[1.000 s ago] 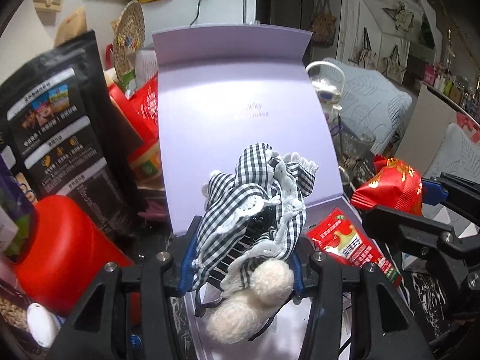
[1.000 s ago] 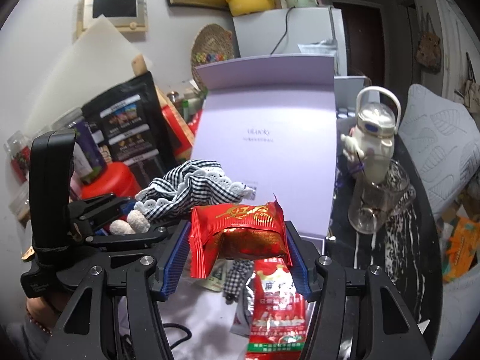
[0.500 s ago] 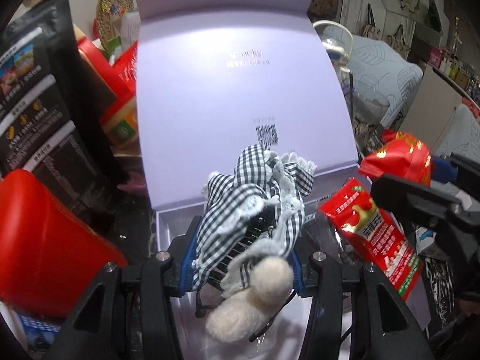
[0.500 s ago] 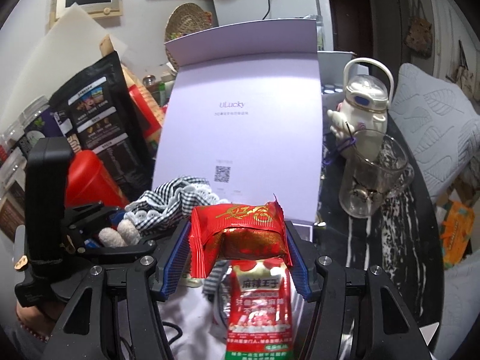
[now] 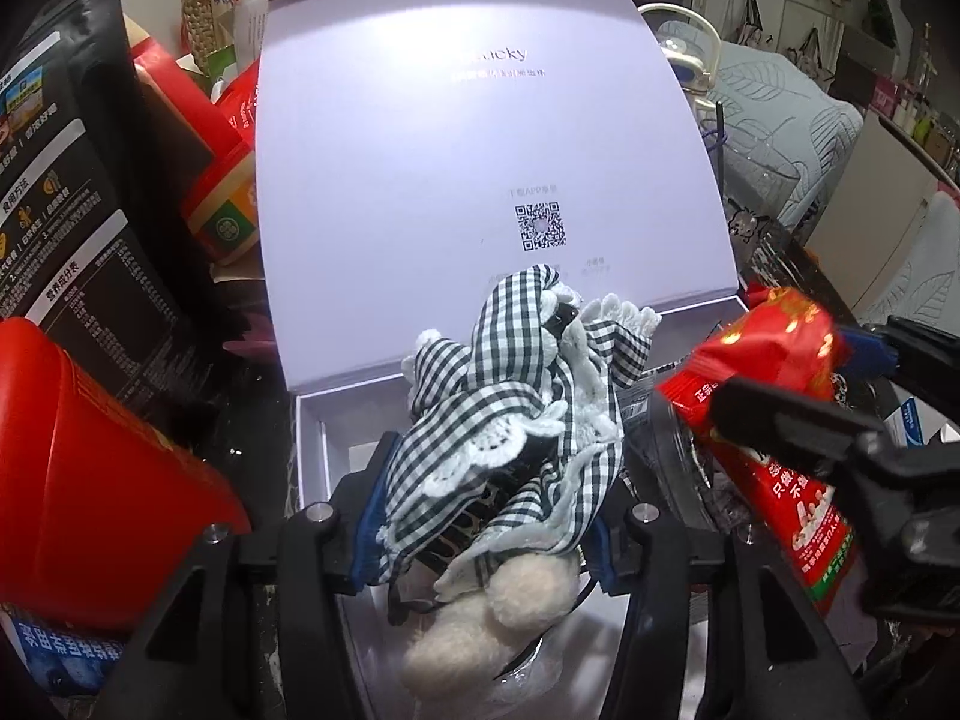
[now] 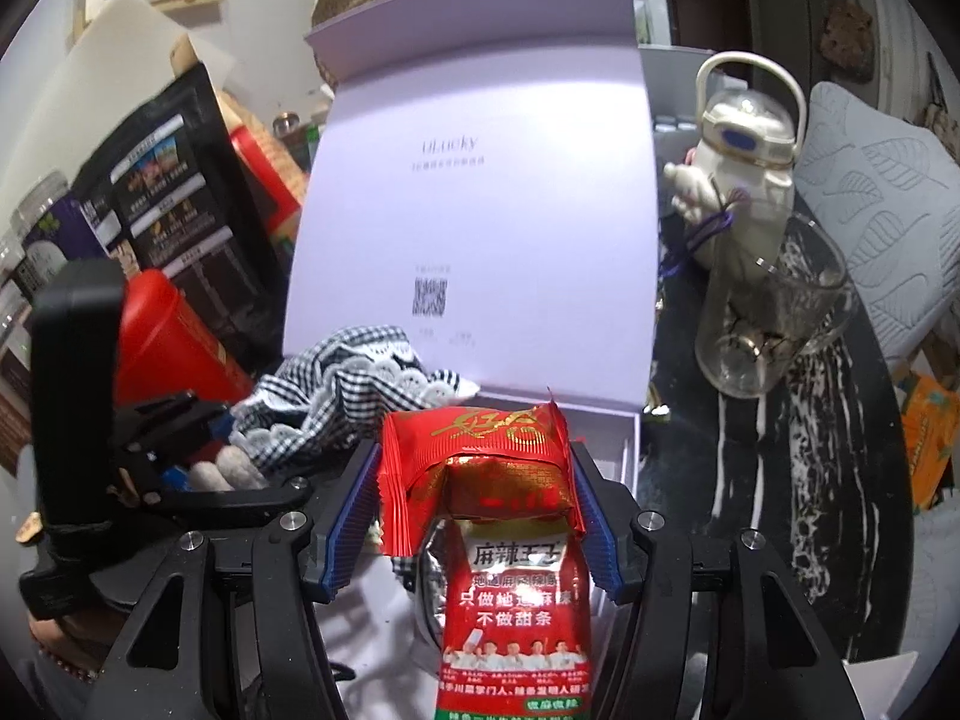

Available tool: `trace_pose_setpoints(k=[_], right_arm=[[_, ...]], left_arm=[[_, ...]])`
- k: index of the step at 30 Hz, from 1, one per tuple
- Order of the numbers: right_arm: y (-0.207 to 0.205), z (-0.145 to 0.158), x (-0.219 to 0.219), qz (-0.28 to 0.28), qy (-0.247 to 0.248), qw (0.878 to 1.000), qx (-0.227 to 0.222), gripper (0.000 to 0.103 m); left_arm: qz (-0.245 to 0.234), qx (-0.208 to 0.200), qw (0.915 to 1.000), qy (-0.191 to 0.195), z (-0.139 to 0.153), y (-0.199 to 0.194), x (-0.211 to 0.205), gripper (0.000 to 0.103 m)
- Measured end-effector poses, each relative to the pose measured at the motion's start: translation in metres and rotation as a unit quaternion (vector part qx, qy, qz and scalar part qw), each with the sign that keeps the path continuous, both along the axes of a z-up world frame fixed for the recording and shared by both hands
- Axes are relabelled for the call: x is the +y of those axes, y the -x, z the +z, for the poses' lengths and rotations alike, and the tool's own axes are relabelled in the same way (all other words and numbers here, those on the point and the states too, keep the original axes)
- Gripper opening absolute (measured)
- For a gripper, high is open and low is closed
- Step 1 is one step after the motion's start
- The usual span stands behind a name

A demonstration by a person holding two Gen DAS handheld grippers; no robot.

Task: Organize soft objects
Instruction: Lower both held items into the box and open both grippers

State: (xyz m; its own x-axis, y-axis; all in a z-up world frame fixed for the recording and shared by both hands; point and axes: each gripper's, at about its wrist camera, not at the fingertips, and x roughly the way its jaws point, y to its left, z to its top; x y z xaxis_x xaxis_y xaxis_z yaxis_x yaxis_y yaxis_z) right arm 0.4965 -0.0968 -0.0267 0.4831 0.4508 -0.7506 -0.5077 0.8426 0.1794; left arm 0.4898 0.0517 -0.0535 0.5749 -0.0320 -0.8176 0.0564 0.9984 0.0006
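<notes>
My left gripper (image 5: 486, 516) is shut on a black-and-white checked cloth toy (image 5: 516, 408) with lace trim and cream fuzzy feet, held over the open lilac box (image 5: 312, 444). The toy also shows in the right wrist view (image 6: 354, 384). My right gripper (image 6: 474, 510) is shut on a red foil snack packet (image 6: 480, 468), held just above the box's right part; it shows in the left wrist view (image 5: 774, 354) too. A long red spicy-strip packet (image 6: 516, 618) lies inside the box under the right gripper. The box lid (image 6: 480, 192) stands upright behind.
A red canister (image 5: 90, 468) and black food bags (image 5: 78, 204) crowd the left. A white kettle (image 6: 744, 150) and a glass mug (image 6: 774, 312) stand right of the box on the dark marbled table (image 6: 810, 480).
Both grippers have moved forward and down toward the box with their loads; the lid looms larger and the box interior has come into view.
</notes>
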Motion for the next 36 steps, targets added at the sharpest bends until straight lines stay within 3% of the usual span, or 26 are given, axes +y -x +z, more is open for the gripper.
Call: trace_pose_setpoints(k=[14, 24, 36], right_arm=[[-0.009, -0.023, 0.007, -0.005, 0.052, 0.999, 0.017, 0.063], [-0.003, -0.012, 0.004, 0.009, 0.029, 0.999, 0.018, 0.067], [0.006, 0.004, -0.001, 0.023, 0.012, 1.0, 0.0, 0.067]], left_arm=[[0.011, 0.029, 0.9995, 0.0, -0.012, -0.011, -0.001, 0.059], [0.035, 0.01, 0.9991, 0.019, -0.006, -0.005, 0.005, 0.059], [0.021, -0.004, 0.9996, 0.021, 0.006, -0.002, 0.003, 0.059]])
